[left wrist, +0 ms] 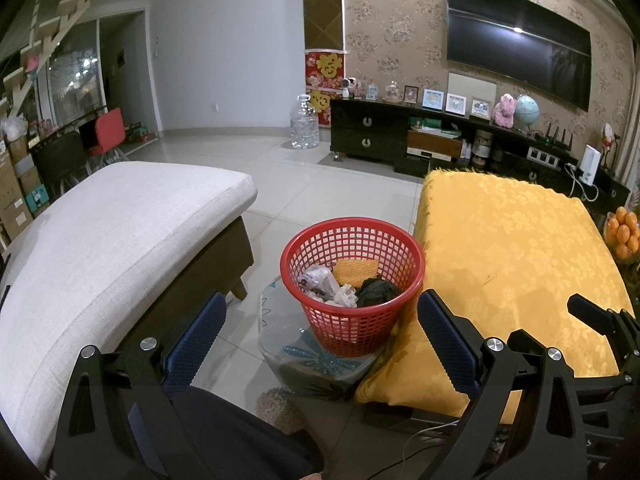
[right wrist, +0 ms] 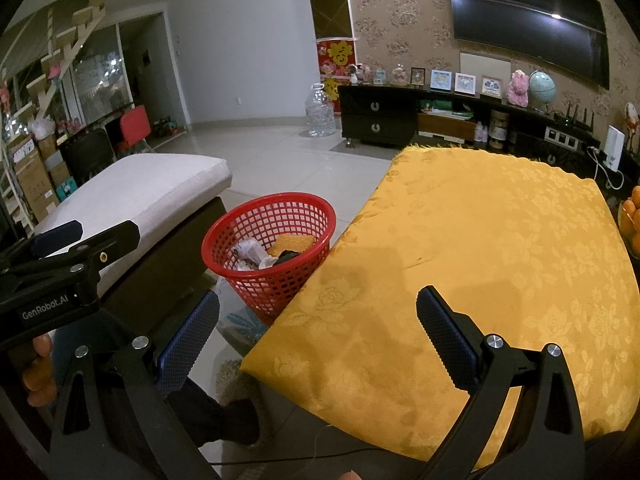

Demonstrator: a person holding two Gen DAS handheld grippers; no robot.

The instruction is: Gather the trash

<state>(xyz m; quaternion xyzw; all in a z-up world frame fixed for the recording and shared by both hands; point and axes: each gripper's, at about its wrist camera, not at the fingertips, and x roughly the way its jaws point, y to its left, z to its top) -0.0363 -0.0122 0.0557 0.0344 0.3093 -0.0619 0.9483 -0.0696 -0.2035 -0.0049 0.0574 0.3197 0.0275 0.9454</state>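
Trash (left wrist: 347, 280) already sits in the red basket (left wrist: 304, 240) — the yellow table (right wrist: 500, 240) looks bare. Left gripper (left wrist: 322, 332) and right gripper (right wrist: 318, 326) hang spread, holding nothing — likely near done.

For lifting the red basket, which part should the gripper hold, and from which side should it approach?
Grip the red basket at its upper rim, coming from above on the near side. The rim is thin, open and unobstructed there; the yellow cloth crowds its right side. The left gripper is open and nearest.
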